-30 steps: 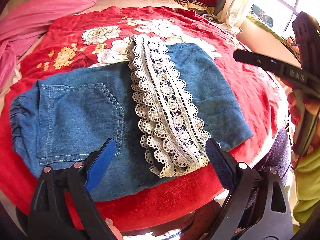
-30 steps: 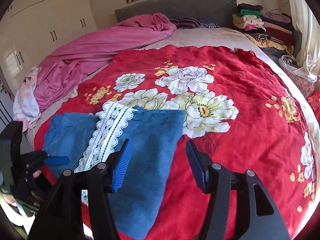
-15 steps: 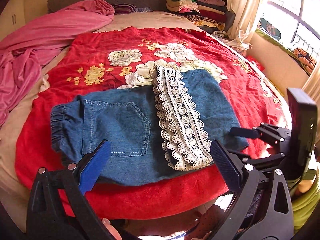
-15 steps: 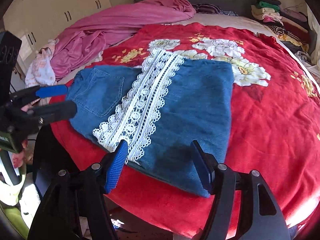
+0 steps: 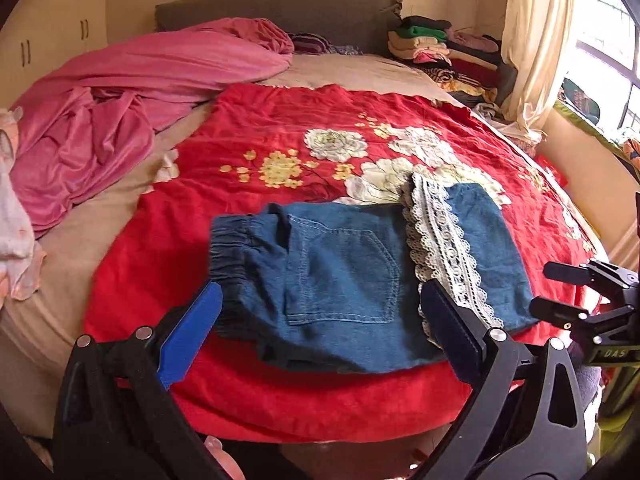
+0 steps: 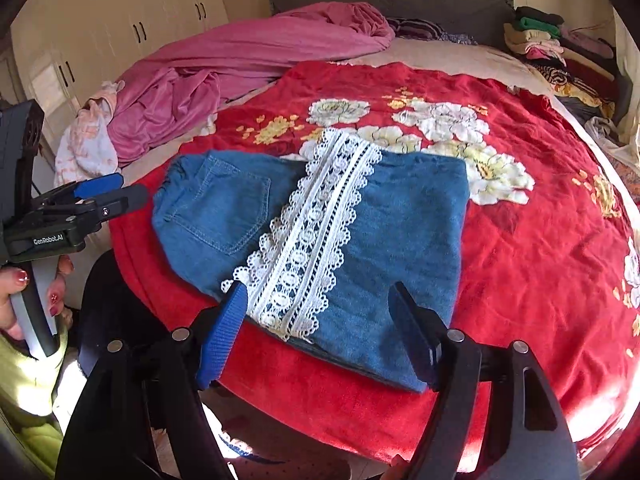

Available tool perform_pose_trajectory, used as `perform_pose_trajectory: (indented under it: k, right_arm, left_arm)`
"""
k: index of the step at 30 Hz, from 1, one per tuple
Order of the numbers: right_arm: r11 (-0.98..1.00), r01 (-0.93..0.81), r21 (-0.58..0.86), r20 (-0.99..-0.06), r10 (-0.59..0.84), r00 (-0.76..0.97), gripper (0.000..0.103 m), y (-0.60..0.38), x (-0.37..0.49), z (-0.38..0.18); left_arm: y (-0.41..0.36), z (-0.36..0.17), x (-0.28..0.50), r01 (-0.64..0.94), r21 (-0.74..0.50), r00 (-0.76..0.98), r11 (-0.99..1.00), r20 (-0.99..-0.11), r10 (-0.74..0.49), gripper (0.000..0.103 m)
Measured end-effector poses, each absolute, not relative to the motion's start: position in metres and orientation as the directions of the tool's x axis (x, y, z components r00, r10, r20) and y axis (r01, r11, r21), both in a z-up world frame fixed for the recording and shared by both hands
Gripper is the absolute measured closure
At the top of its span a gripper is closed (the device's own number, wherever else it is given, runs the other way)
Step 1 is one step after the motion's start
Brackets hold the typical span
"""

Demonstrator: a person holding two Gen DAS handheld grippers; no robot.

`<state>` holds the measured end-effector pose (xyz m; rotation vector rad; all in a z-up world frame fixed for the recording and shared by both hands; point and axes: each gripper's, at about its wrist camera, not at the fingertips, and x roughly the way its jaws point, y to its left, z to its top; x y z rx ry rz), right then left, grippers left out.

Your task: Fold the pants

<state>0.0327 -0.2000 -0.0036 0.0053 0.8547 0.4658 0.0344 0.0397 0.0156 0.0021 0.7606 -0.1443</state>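
The blue denim pants (image 5: pixel 344 276) lie folded on the red floral blanket (image 5: pixel 280 136) near the bed's front edge, with a white lace band (image 5: pixel 444 240) across them and the elastic waistband at the left. They also show in the right wrist view (image 6: pixel 400 240), with the lace band (image 6: pixel 316 232) across the middle. My left gripper (image 5: pixel 320 332) is open and empty, held back from the pants' near edge. My right gripper (image 6: pixel 320 336) is open and empty, just short of the lace end. Each gripper shows in the other's view, the right one (image 5: pixel 560 292) and the left one (image 6: pixel 108 192).
A crumpled pink sheet (image 5: pixel 132 92) lies at the back left of the bed. A stack of folded clothes (image 5: pixel 440 48) sits at the back right by the curtain (image 5: pixel 528 40). White wardrobe doors (image 6: pixel 132 28) stand at the left. The grey headboard (image 5: pixel 280 12) is behind.
Both grippers have pulled back and away from the pants, open and empty. The left view has swung to the left, so the waistband now sits nearer its middle. The pants have not moved.
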Motion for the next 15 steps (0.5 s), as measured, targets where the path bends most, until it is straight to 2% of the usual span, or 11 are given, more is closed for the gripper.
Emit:
perform_pose_trajectory:
  k: [10, 15]
  right_arm:
    - [0.856, -0.485, 0.177, -0.681, 0.463, 0.568, 0.019, -0.15, 0.074, 0.041]
    - [0.821, -0.546, 0.17, -0.69, 0.494, 0.528, 0.018, -0.11, 0.109, 0.043]
  left_arm:
    - [0.119, 0.005, 0.034, -0.061, -0.048, 0.722, 0.997, -0.692, 0.011, 0.01]
    - [0.139, -0.015, 0.038, -0.077, -0.123, 0.69, 0.989, -0.723, -0.036, 0.01]
